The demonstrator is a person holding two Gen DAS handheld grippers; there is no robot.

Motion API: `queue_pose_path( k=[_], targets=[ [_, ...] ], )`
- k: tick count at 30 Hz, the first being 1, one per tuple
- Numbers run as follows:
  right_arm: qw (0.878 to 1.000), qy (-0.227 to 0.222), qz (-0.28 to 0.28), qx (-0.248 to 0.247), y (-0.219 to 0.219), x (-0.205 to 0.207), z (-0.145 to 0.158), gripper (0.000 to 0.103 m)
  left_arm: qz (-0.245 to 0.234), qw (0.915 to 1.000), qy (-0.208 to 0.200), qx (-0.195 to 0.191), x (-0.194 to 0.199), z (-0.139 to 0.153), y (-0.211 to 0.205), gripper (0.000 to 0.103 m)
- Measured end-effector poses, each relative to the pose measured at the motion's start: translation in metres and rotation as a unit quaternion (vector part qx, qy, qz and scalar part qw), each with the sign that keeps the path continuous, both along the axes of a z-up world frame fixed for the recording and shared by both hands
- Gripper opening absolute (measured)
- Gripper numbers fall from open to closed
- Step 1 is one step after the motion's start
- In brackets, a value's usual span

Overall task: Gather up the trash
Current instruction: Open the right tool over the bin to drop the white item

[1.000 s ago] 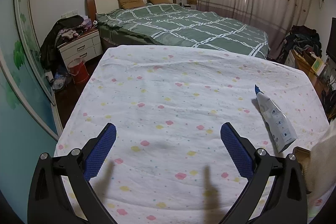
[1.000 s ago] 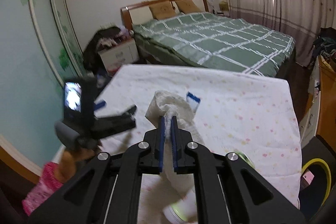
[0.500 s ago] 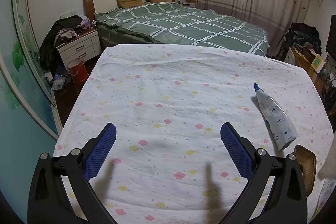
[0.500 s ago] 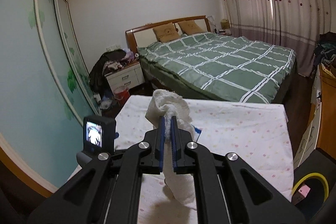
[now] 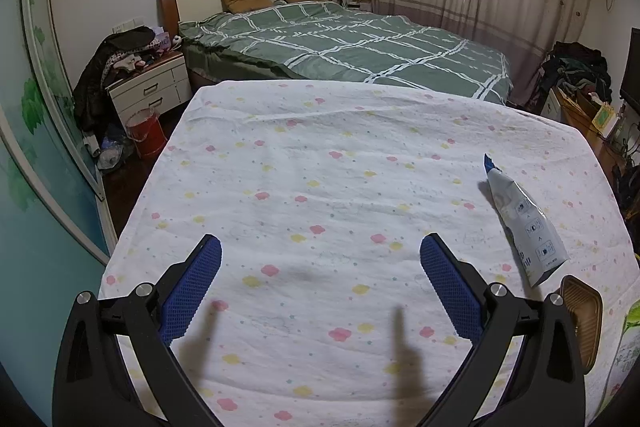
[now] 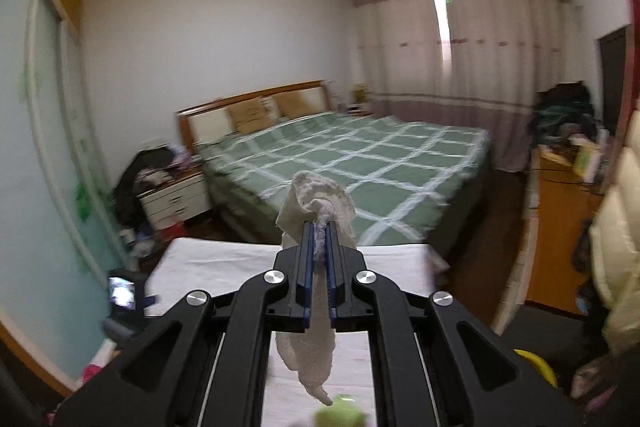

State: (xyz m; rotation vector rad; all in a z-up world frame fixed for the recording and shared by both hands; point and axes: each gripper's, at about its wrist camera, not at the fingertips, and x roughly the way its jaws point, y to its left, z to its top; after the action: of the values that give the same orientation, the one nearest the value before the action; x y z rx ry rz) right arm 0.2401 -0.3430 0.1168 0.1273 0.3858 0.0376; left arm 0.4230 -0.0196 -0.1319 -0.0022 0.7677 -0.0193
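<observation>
Tissue [image 6: 318,247] pinched between right gripper [image 6: 319,227] pads, ends dangling.

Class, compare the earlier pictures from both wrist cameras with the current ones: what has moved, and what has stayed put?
The right gripper, shut on the crumpled white tissue, has lifted it up off the flower-print white sheet; its view now shows less sheet and more of the room. The left gripper stayed open and still. The white-and-blue plastic pouch has not moved.
</observation>
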Motion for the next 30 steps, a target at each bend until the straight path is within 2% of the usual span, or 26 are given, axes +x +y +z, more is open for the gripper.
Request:
queue_pose_path(
  k=[3, 9, 15, 18, 19, 21, 22, 25, 28, 30],
  targets=[
    [0.999, 0.012, -0.041, -0.006, -0.032, -0.01, -0.008, 0.006, 0.002, 1.0, 0.0, -0.002, 0.0, 0.0, 0.0, 0.098],
    [0.99, 0.072, -0.121, 0.0, -0.098, -0.02, -0.056, 0.006, -0.001, 1.0, -0.002, 0.003, -0.001, -0.001, -0.001, 0.098],
    [0.974, 0.13, -0.187, 0.016, -0.149, -0.029, -0.114, 0.006, 0.0, 1.0, -0.001, 0.0, 0.0, 0.0, -0.001, 0.098],
    [0.962, 0.159, -0.223, 0.014, -0.169, -0.035, -0.141, 0.007, -0.001, 1.0, -0.003, 0.002, 0.0, 0.0, -0.001, 0.098],
    [0.957, 0.17, -0.235, 0.014, -0.175, -0.037, -0.151, 0.009, -0.001, 1.0, -0.005, 0.003, -0.001, 0.001, -0.002, 0.098],
    [0.952, 0.182, -0.245, 0.03, -0.182, -0.042, -0.164, 0.03, -0.002, 1.0, -0.008, 0.005, -0.002, 0.001, -0.002, 0.098],
    [0.949, 0.187, -0.25, 0.037, -0.185, -0.046, -0.171, 0.034, -0.003, 0.9999, -0.009, 0.005, -0.003, 0.002, -0.002, 0.098],
    [0.946, 0.192, -0.259, 0.044, -0.183, -0.058, -0.184, 0.037, -0.002, 0.9999, -0.011, 0.006, -0.004, 0.003, -0.003, 0.098],
    [0.947, 0.189, -0.248, 0.071, -0.176, -0.07, -0.194, 0.039, 0.0, 0.9996, -0.023, 0.015, -0.008, 0.006, -0.006, 0.098],
    [0.949, 0.184, -0.241, 0.088, -0.169, -0.08, -0.201, 0.047, -0.001, 0.9988, -0.042, 0.027, -0.015, 0.01, -0.012, 0.098]
  ],
)
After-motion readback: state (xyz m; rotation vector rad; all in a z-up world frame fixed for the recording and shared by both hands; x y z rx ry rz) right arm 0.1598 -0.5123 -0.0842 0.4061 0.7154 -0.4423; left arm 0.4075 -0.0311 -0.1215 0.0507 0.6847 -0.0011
